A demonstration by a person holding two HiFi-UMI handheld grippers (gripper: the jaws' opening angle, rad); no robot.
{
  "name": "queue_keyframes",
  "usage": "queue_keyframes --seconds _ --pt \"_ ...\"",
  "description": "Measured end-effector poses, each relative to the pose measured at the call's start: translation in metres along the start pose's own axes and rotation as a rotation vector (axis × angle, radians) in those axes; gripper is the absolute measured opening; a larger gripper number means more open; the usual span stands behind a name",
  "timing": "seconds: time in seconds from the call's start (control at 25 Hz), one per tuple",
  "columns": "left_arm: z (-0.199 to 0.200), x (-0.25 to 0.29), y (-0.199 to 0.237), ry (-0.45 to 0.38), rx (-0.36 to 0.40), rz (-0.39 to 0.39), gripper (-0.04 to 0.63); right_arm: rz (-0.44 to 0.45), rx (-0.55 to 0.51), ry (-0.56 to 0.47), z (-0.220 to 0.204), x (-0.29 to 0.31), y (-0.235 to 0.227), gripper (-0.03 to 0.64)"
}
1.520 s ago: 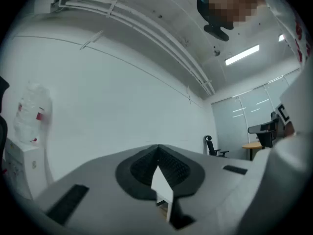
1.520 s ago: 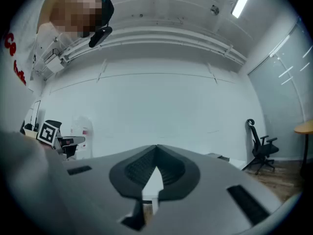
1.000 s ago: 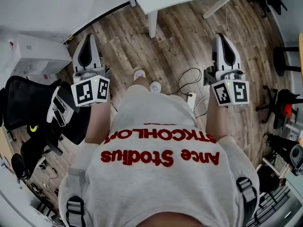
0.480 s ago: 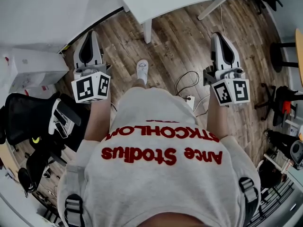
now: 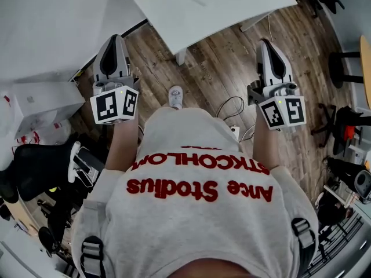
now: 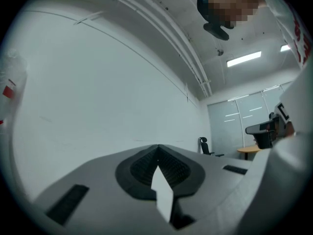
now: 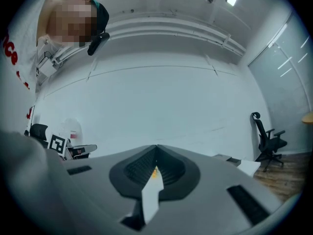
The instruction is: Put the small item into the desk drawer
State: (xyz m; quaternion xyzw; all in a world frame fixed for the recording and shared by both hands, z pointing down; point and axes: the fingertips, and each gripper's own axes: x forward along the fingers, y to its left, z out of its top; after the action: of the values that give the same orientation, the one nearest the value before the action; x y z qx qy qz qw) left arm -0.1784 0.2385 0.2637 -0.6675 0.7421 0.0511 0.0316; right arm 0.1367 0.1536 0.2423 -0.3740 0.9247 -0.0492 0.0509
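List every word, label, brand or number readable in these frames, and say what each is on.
"Acne Studios": large red letters on the person's grey shirt, seen upside down.
"STOCKHOLM": smaller red line on the same shirt, also upside down.
Left marker cube and right marker cube: square code patterns only, no letters.
Red print on the white packaging at the left edge: too small to read.

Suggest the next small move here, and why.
Probably a step toward the white desk: the left gripper and right gripper, both shut, hang short of its near edge, so nothing on it seems reachable yet.
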Motion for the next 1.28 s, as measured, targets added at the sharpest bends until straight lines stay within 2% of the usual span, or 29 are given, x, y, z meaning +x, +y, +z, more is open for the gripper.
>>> queue_keyframes --seconds 0.36,0.64,0.96,1.28 --pt "-0.016 0.080 0.032 0.003 -0.022 -0.076 0.008 -0.059 0.035 -0.006 -0.007 0.061 -0.011 0.005" --pt "-0.027 0.100 0.037 0.021 -0.050 -0.118 0.008 -0.100 0.052 0.019 -0.016 0.071 -0.012 0.005" --pt "-0.036 0.105 0.039 0.045 -0.059 -0.110 0.008 -0.084 0.069 0.028 -0.018 0.085 -0.017 0.005" --pt "-0.036 0.116 0.060 0.037 -0.030 -0.024 0.008 0.023 0.084 0.021 -0.027 0.133 -0.024 0.005"
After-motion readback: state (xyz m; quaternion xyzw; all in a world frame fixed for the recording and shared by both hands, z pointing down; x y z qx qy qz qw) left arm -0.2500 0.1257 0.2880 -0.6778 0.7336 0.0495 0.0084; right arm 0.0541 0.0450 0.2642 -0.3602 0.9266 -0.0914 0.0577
